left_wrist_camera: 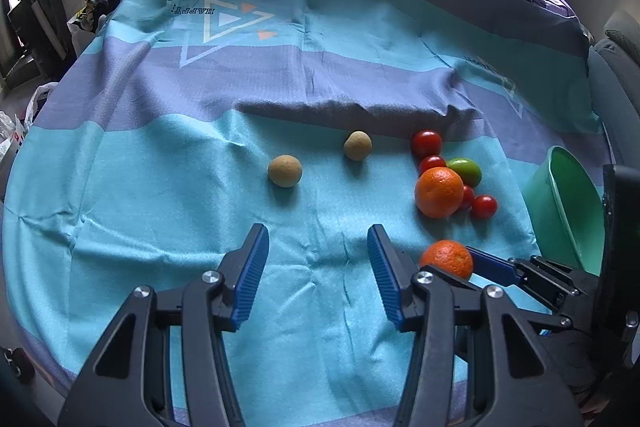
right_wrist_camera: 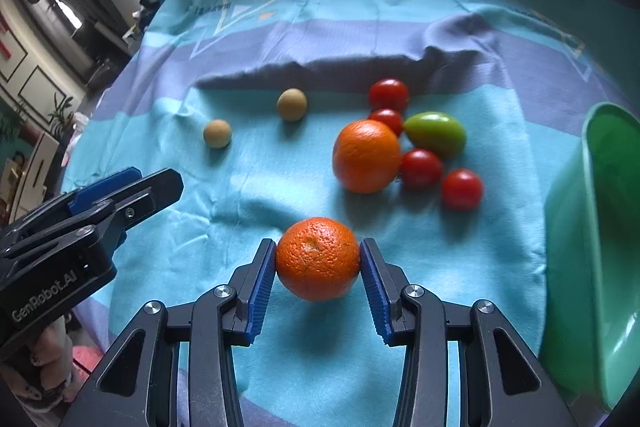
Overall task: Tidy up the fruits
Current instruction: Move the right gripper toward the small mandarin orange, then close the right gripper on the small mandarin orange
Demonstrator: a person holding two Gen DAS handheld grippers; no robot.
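My right gripper [right_wrist_camera: 318, 259] is shut on an orange [right_wrist_camera: 318, 259], held just above the blue cloth; the orange also shows in the left wrist view [left_wrist_camera: 447, 258]. My left gripper [left_wrist_camera: 318, 247] is open and empty over the cloth, left of the right one. A second orange [right_wrist_camera: 366, 155] lies beyond, touching several red tomatoes [right_wrist_camera: 462, 189] and a green tomato [right_wrist_camera: 436, 133]. Two tan round fruits [right_wrist_camera: 217, 133] [right_wrist_camera: 292, 104] lie farther left. A green bowl [right_wrist_camera: 592, 227] stands at the right, its inside hidden.
The blue and purple striped cloth [left_wrist_camera: 160, 187] covers the table, with a raised fold [left_wrist_camera: 340, 111] behind the fruits. Room clutter and windows lie beyond the far and left edges.
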